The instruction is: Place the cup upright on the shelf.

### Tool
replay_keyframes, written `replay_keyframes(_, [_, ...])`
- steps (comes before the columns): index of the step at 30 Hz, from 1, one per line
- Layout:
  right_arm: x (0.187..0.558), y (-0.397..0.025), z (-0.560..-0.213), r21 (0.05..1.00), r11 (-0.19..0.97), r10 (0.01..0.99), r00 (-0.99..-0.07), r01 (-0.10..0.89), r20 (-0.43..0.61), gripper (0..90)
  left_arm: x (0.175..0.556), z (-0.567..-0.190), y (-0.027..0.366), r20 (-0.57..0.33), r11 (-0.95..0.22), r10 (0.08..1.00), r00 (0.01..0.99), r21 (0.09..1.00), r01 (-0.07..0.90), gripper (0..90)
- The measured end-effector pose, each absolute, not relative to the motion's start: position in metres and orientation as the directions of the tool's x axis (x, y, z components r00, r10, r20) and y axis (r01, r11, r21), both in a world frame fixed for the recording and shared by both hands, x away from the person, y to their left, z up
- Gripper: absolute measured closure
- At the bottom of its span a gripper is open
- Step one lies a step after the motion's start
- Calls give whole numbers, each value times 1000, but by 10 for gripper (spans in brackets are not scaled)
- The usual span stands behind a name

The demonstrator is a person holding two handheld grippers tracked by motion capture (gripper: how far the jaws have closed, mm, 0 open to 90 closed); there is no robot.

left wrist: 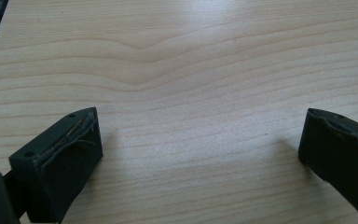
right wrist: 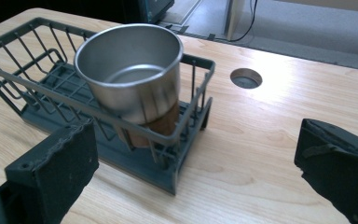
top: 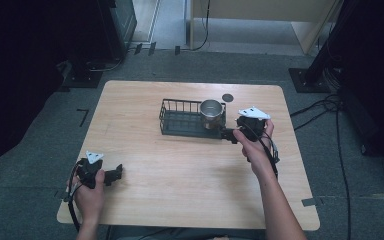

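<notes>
A steel cup stands upright in the right end of a dark wire basket near the middle of the table. My right gripper is open just in front of the basket's right end, a little short of the cup, with nothing between its jaws. Over bare wood at the table's front left corner, my left gripper is open and holds nothing.
The wooden table has a round cable hole behind the basket's right end. Cables and dark stands lie on the floor around the table. Bare wood stretches between the two grippers.
</notes>
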State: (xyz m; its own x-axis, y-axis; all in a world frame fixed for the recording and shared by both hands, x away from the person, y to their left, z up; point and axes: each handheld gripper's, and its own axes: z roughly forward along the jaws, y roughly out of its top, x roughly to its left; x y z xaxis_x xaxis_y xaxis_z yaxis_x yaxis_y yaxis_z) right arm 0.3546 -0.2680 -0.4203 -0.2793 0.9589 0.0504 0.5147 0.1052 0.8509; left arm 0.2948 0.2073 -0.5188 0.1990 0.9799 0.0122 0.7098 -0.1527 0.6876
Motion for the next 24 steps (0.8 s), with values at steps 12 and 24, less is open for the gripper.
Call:
replay_keyframes(12, [337,-286,-430,852,87,969,-244,516,48,0,295,-519,207,14,-155,980,200,687,710,0])
replay_keyframes(24, [317,-305,-443,851,75,976,-214,520,45,0,295,-519,207,14,-155,980,201,687,710,0])
